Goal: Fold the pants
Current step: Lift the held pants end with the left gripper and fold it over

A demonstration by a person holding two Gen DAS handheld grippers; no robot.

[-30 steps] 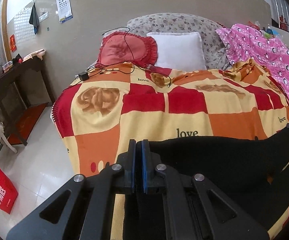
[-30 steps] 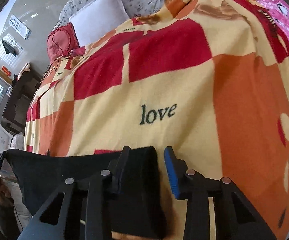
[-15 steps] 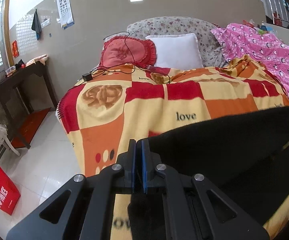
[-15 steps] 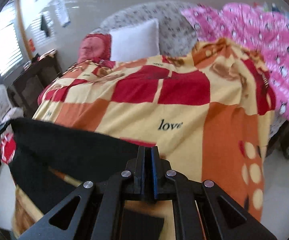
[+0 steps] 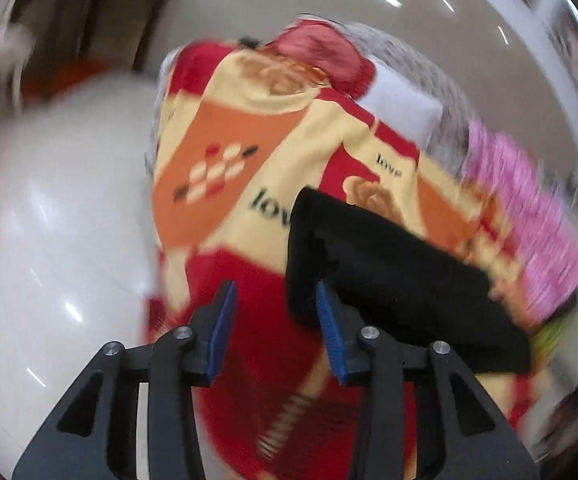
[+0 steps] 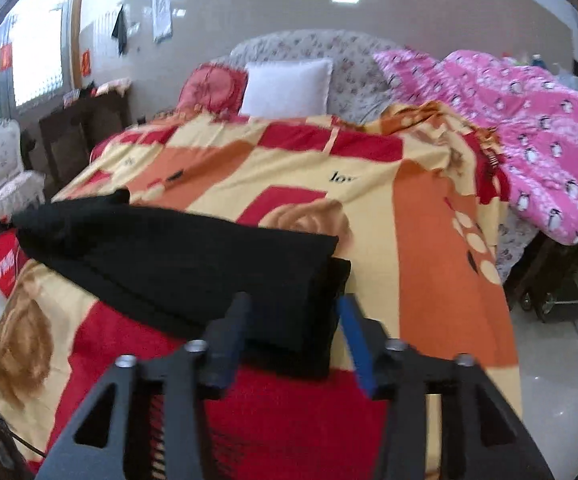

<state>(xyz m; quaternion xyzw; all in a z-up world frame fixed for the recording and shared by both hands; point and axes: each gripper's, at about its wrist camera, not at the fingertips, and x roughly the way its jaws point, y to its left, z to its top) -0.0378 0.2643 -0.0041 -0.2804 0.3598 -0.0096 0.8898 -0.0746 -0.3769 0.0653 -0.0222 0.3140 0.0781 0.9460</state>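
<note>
Now both pairs of fingers stand open and empty: folded black pants [image 6: 193, 256] lie on the bed's blanket [image 6: 441, 264], long axis running between left gripper [image 5: 275, 330] and right gripper [image 6: 295, 338], seemingly equally close.

Left tool [image 5: 275, 326] jaws spread wide — holding nothing, right tool [image 6: 293, 334] likewise parted
</note>
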